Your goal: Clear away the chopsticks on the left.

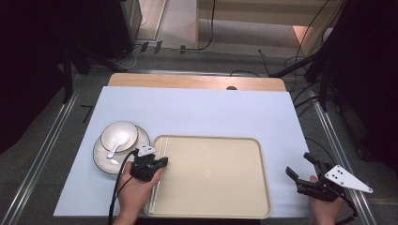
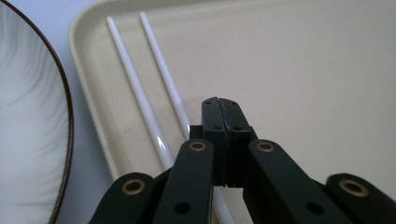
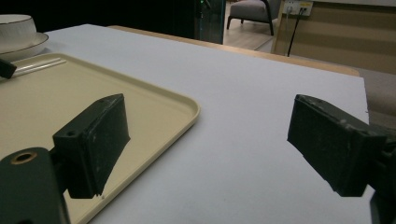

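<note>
A beige tray lies in the middle of the white mat. Two white chopsticks rest side by side along its left inner edge. My left gripper hovers over that edge, pointing right. In the left gripper view its jaws are shut flat against each other with nothing between them, and the chopsticks lie just left of and beneath them on the tray. My right gripper is off the tray's right side over the mat, its jaws open wide and empty beside the tray's corner.
Left of the tray a white bowl sits on a dark-rimmed plate with a white spoon leaning in it. The plate is close to the left gripper. Bare mat stretches behind and right of the tray; cables lie on the floor beyond.
</note>
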The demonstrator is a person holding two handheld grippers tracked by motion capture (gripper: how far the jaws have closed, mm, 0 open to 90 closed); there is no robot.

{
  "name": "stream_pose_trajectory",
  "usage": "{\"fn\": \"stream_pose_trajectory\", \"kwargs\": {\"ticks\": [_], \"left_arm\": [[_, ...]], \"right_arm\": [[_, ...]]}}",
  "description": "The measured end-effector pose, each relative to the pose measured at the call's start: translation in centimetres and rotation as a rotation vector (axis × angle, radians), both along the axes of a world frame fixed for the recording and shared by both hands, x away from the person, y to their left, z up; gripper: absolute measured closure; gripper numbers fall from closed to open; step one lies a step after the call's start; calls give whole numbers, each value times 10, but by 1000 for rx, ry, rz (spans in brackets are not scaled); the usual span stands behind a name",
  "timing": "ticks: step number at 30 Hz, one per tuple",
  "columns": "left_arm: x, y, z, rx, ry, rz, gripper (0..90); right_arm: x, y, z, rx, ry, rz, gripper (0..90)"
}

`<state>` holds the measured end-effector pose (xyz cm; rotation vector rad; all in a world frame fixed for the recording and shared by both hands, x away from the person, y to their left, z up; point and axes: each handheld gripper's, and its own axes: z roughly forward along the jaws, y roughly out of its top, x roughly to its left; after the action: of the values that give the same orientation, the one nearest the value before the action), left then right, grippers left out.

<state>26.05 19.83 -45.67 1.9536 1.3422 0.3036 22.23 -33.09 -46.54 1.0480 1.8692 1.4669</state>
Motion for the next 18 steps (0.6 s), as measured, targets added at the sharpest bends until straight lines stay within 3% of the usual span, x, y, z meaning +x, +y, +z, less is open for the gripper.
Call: {"fn": "stream_pose_trajectory", "kwargs": {"ticks": [10, 18], "left_arm": [[-29, 15, 1, 21, -10, -20, 900], [-43, 13, -2, 14, -12, -42, 900]], "right_arm": [[0, 0, 0, 1, -1, -1, 130], [0, 3, 0, -2, 1, 4, 130]]}}
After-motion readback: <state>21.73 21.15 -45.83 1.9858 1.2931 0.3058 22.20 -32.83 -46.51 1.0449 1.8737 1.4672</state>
